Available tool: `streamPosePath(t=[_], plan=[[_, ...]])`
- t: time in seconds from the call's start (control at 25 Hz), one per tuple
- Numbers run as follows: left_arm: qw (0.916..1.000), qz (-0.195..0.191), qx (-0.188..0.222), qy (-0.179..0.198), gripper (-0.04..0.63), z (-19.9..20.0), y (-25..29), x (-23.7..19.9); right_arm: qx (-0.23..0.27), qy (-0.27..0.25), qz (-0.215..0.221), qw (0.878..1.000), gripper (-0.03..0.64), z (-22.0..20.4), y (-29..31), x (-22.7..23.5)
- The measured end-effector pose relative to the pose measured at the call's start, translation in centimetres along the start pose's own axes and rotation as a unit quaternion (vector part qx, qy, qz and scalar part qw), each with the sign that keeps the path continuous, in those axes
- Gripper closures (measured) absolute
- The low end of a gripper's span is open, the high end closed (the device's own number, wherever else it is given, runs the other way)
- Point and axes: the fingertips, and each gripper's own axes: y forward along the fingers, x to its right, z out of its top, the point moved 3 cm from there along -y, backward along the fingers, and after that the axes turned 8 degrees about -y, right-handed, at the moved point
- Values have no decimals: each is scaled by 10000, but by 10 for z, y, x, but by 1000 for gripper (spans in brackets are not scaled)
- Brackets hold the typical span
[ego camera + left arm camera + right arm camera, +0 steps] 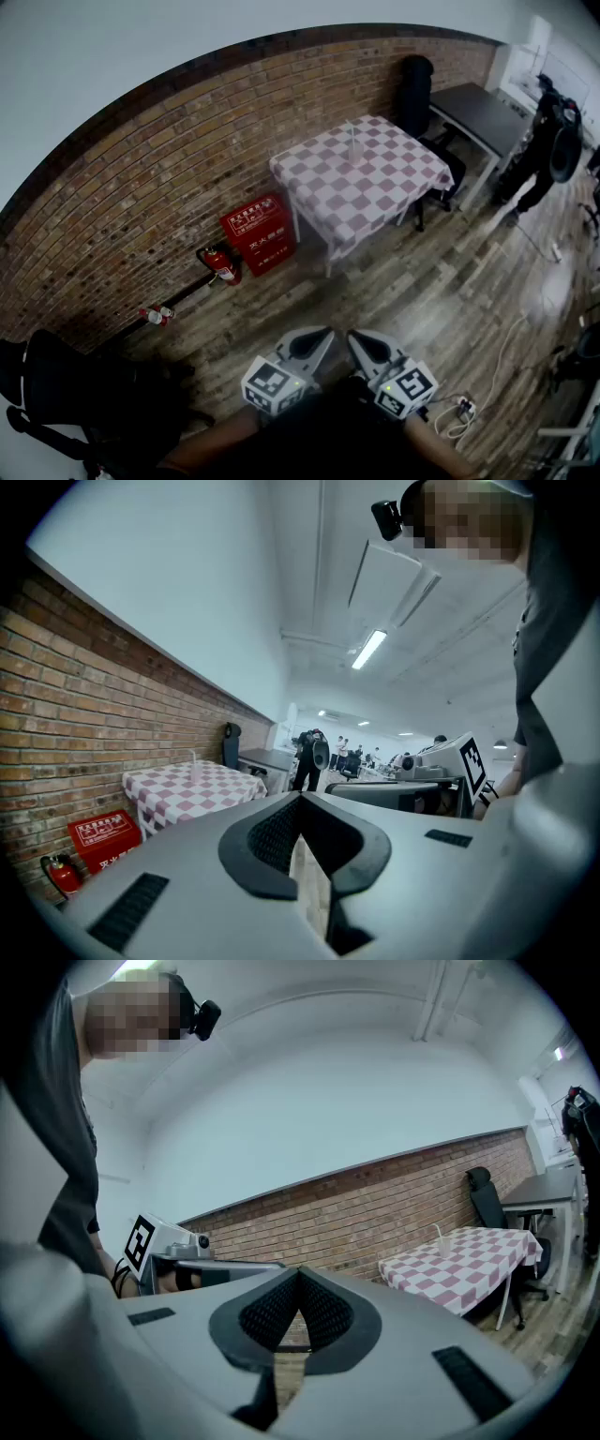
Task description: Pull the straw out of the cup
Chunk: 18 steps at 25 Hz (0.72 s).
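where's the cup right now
Head view, upper right of centre: the cup stands on the checked table by the brick wall, near the table's far edge, with the straw in it.

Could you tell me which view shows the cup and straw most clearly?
The right gripper view: cup and straw stand out side-on against the brick wall. The head view shows only a small pale shape on the table; the left gripper view, a faint sliver.
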Motion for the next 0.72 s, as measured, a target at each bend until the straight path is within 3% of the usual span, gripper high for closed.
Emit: streamPosePath(t=[0.44,0.72], plan=[[10000,-14,-48,-59,588,0,29,-6,-36,50,55,10000,606,-3,2,29],[9999,-18,-112,-6,588,2,77,-8,-12,93,254,9996,606,-2,-2,69]])
